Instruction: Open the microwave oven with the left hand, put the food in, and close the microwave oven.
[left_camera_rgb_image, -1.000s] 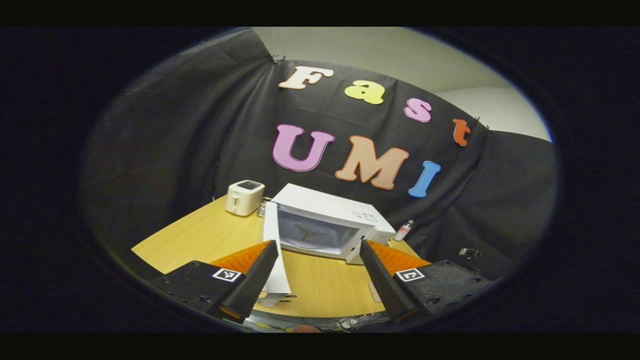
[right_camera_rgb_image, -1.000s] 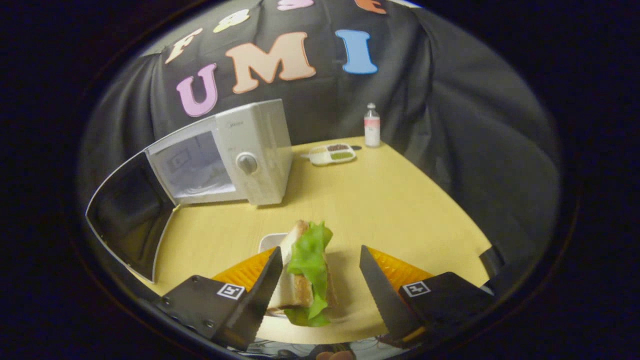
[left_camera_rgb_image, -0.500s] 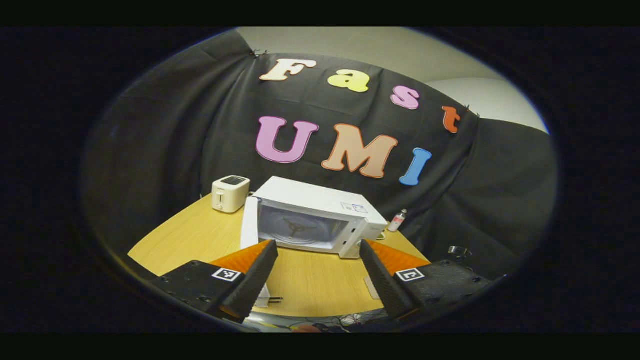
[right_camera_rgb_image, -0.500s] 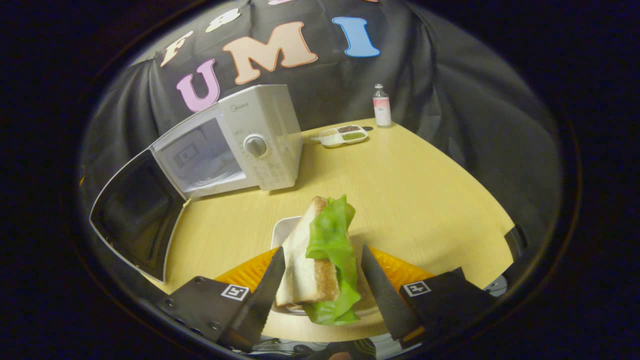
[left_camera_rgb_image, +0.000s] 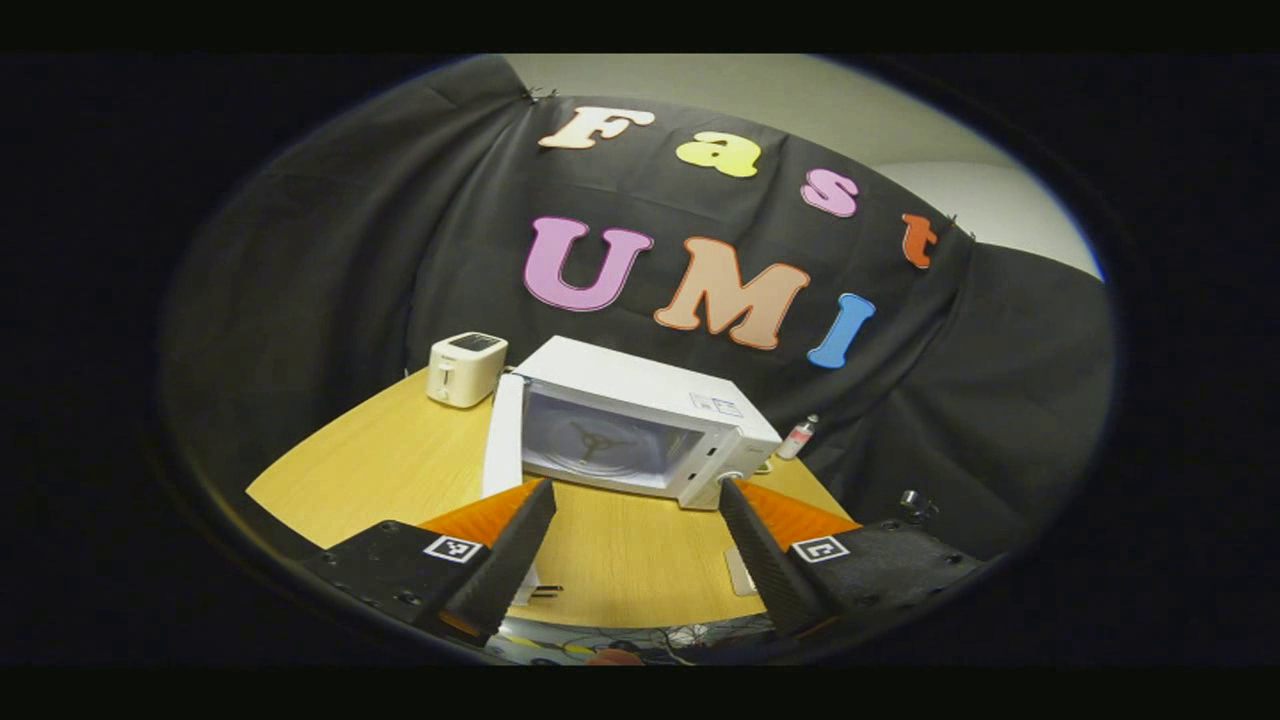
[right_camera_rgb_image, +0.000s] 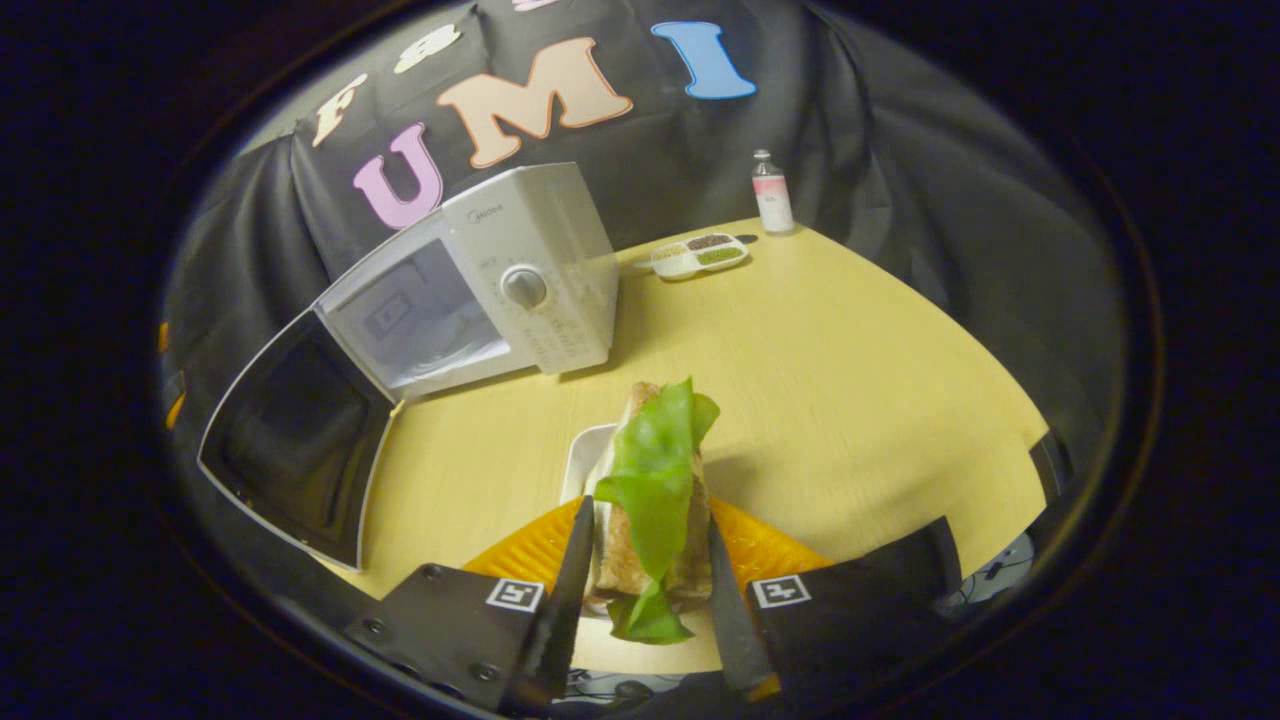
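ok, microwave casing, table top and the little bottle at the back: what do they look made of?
Microwave: white casing, smooth and slightly glossy, probably painted metal or plastic; can't tell which. Table: pale wood-look top with fine grain lines, likely laminate. Bottle: clear body with a light cap, glass or plastic, too small to say.

Dim booth, light from overhead, strong fisheye bend in both views.

Table (right_camera_rgb_image: 850, 370) is the brightest surface, evenly lit; the sandwich (right_camera_rgb_image: 655, 500) throws a soft shadow to its right and the microwave (right_camera_rgb_image: 520, 280) a short one at its base, toward the right. Microwave top (left_camera_rgb_image: 640, 385) is near white but not blown out (no hard glare). Edges darken and curve: the table rim bows and the open door (right_camera_rgb_image: 300, 445) warps. Left gripper view is softer, with less detail; right gripper view is sharp at centre.
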